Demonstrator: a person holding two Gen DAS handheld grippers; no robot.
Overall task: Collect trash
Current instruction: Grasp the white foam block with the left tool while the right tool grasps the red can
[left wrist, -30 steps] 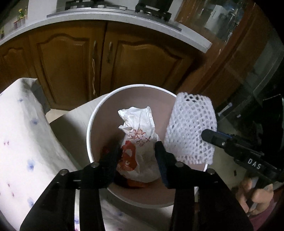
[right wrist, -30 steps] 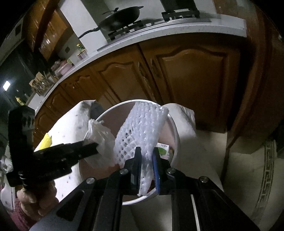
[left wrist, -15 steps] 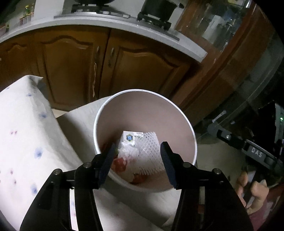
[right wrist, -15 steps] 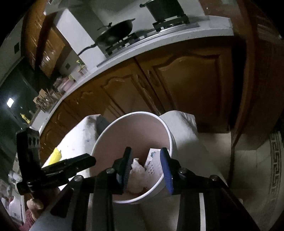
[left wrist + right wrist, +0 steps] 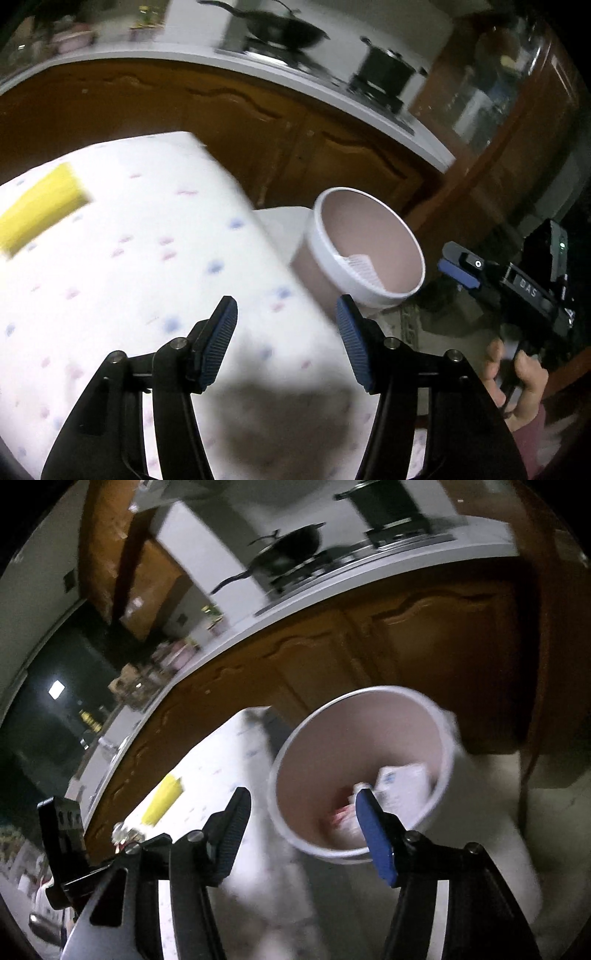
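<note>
Dim kitchen, brown wooden cabinets behind. Left hand-held gripper point(image 5: 286, 332) and right hand-held gripper point(image 5: 303, 819) both released, holding nothing. Next: yellow rectangular scrap point(image 5: 40, 210) at left of frame on white flowered bench point(image 5: 147, 258); approach low, then carry to white round bin point(image 5: 332, 258).

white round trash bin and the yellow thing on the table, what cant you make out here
- White round trash bin, left wrist view: its near wall hides all contents but a bit of white foam netting.
- Bin contents, right wrist view: blurred, partly behind the right gripper's blue finger.
- Flat yellow object: motion-blurred in both views, unidentifiable.
</note>
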